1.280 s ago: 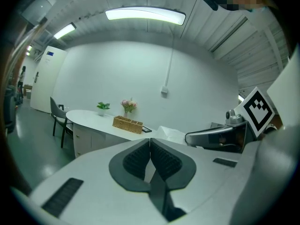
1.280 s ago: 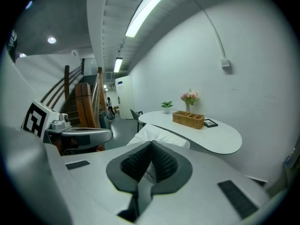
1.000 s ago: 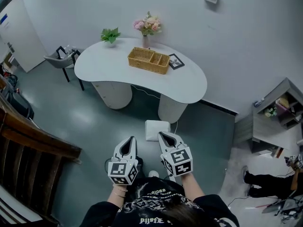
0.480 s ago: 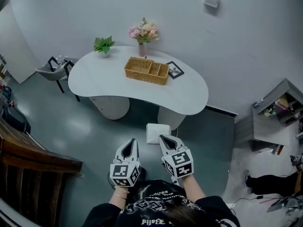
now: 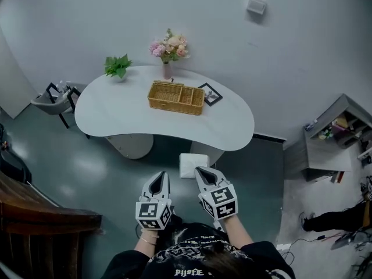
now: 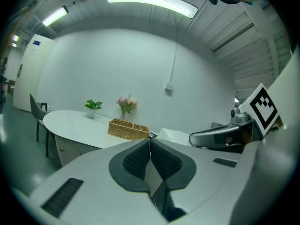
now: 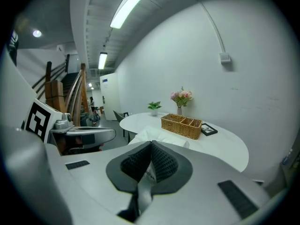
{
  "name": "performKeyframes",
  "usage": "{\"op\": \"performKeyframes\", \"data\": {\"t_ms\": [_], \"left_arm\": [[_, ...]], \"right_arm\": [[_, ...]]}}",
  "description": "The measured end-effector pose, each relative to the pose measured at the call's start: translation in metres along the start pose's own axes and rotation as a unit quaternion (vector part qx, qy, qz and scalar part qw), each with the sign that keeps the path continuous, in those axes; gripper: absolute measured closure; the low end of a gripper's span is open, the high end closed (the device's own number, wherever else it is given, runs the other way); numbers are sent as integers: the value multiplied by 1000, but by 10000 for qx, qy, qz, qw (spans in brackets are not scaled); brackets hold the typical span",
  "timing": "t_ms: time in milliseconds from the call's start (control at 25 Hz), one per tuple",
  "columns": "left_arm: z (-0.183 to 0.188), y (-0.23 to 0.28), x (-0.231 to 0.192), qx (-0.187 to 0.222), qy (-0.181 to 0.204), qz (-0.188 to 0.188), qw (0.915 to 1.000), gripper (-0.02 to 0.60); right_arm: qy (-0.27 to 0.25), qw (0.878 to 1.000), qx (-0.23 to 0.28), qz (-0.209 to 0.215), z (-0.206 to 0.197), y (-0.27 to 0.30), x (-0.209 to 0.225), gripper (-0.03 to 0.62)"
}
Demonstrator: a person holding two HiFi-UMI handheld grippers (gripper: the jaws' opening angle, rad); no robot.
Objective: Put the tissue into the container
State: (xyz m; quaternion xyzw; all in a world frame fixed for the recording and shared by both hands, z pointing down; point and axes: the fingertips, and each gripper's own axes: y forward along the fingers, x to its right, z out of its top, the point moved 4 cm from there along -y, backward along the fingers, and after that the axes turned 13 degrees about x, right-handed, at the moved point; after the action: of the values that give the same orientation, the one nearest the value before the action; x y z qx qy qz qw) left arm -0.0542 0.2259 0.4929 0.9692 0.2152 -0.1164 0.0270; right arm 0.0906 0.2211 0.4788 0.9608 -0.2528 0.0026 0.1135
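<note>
White kidney-shaped desk (image 5: 145, 115), with a partitioned wicker basket (image 5: 175, 97) near its far edge. The tissue pack (image 5: 193, 165) is in the air short of the desk's near edge, apparently pinched by one margin in the fully closed jaws of the right gripper (image 5: 200, 170). The left gripper (image 5: 161, 174) has its jaws closed on nothing. Likely hazard: so slight a pinch slips, and the pack drops to the floor before reaching the basket.

Woven wicker basket (image 5: 176, 97) on smooth matt table (image 5: 116, 115) (floor (image 5: 99, 167) faintly glossy).

The table (image 5: 116, 112) and its basket (image 5: 176, 97) have slid lower in view, nearer the person.
</note>
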Motion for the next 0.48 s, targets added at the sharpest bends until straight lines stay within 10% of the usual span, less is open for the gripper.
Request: {"op": "performKeyframes", "data": {"t_ms": [480], "left_arm": [[20, 40, -78, -103, 157, -302, 9994, 557]], "right_arm": [[-47, 9995, 26, -314, 20, 81, -16, 571]]}}
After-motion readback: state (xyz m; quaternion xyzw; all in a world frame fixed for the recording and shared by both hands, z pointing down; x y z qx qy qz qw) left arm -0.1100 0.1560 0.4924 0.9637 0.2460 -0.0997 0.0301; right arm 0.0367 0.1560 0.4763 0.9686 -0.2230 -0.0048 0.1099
